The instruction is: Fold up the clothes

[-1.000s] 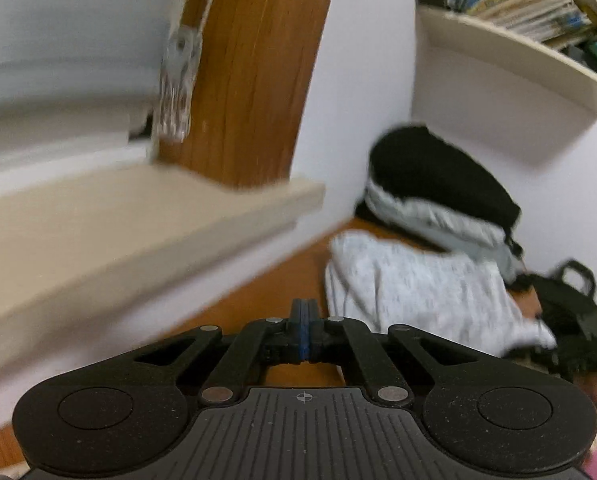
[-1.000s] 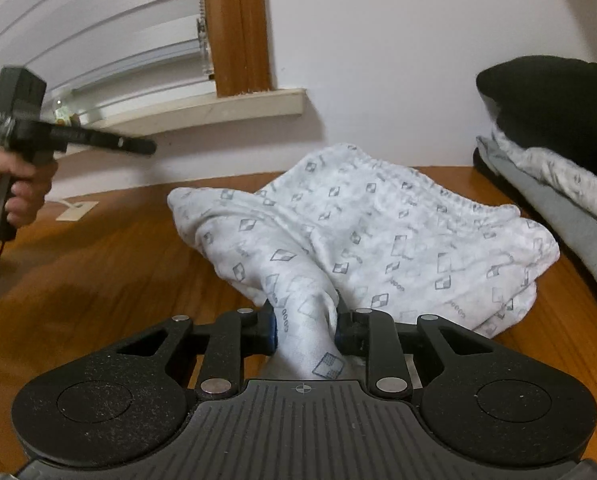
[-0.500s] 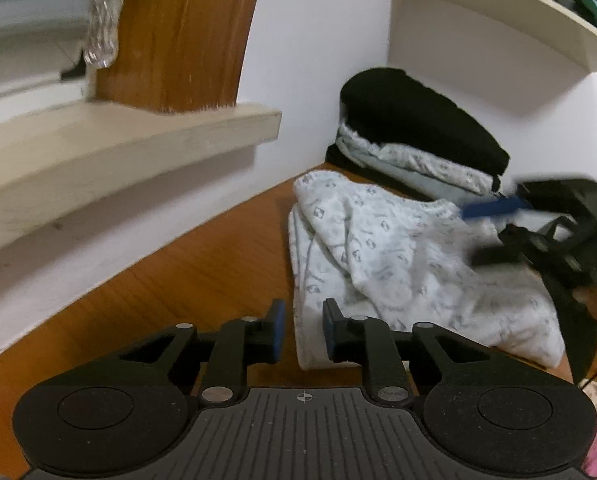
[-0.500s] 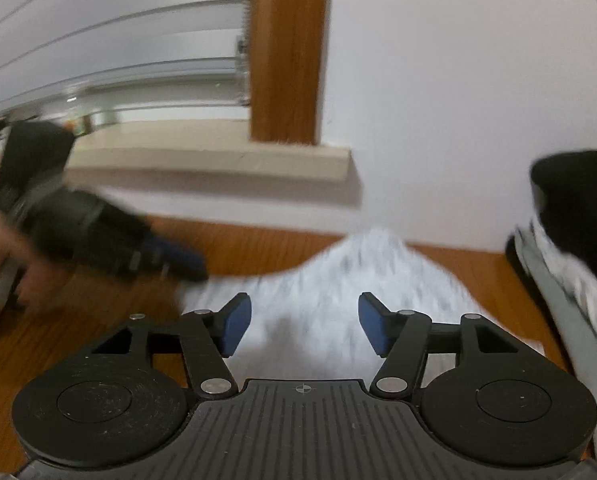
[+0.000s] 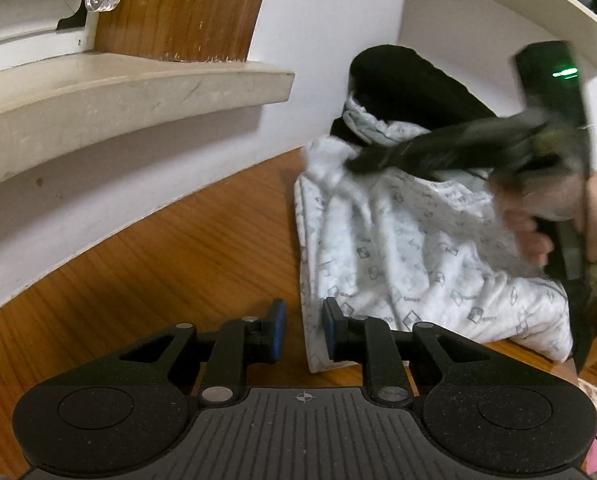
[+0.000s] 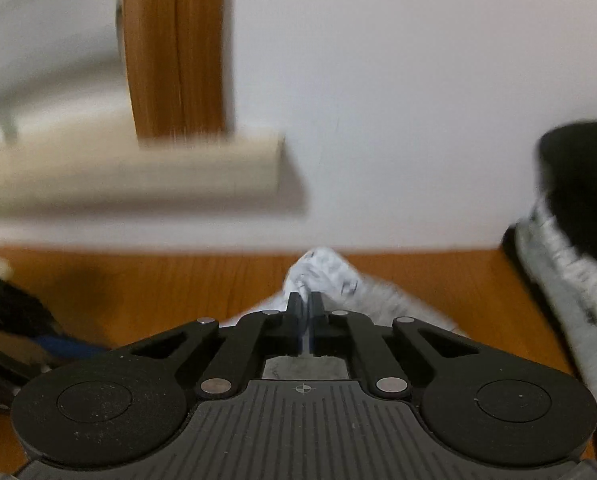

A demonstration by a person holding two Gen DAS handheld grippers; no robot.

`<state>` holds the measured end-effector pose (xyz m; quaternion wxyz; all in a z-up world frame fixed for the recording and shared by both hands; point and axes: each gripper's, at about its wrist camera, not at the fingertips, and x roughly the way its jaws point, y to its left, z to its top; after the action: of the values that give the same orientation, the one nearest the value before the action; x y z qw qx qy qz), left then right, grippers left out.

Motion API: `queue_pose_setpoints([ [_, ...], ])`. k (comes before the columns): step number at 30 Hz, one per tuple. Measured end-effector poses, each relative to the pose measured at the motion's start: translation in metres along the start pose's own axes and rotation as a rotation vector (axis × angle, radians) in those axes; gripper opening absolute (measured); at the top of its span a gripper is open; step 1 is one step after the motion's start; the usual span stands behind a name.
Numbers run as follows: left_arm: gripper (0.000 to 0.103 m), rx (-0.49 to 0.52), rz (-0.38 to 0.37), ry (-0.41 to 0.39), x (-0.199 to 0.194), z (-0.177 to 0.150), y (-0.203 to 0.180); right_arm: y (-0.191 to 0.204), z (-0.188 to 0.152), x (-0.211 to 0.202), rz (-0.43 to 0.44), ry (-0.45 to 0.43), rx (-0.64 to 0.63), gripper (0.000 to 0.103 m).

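At the back of the wooden worktop (image 5: 170,248), close under the wall and the windowsill (image 5: 130,92), the white patterned garment (image 5: 418,268) lies in a soft, rumpled bundle, with one long edge running toward me and its far end near the stack of clothes (image 5: 402,92) in the worktop's far right corner. That stack shows a black piece on top and grey and patterned layers beneath.

My right hand-held gripper (image 6: 305,312) is pinched tight on a bunched tip of the white garment (image 6: 326,276), the cloth puckering up just beyond the closed pads. From the left wrist view I can see that same hand-held gripper (image 5: 362,156) reaching across to the garment's far corner, blurred, with my right hand (image 5: 546,216) wrapped round its handle. I judge I am holding that corner so it can be drawn over or pulled straight along a fold.

My left hand-held gripper (image 5: 301,332) stands with its jaws apart, holding nothing, the near edge of the garment lying just ahead of and between its blue pads (image 5: 277,330). It seems placed there to take the near corner, so that both ends of one edge are held and the cloth can be moved without sagging in the middle.

The garment is doubled over in places yet loose and creased, so I would not call the fold neat. Thin fabric like this may slip from a pinch.
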<state>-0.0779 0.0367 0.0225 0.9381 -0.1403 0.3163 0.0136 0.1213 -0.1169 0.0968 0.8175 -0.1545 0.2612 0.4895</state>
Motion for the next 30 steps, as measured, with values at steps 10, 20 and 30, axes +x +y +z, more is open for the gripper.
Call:
queue_pose_setpoints([
  [10, 0.022, 0.005, -0.085, -0.091, -0.024, 0.008, -0.002, -0.003, 0.009, -0.032, -0.028, -0.147, 0.018, 0.009],
  [20, 0.022, 0.094, -0.138, 0.015, -0.017, -0.001, -0.027, 0.020, -0.048, -0.074, 0.037, 0.011, -0.125, 0.050],
  [30, 0.034, 0.115, -0.143, 0.007, -0.017, -0.003, -0.038, 0.027, -0.124, -0.134, 0.006, 0.096, -0.213, 0.070],
])
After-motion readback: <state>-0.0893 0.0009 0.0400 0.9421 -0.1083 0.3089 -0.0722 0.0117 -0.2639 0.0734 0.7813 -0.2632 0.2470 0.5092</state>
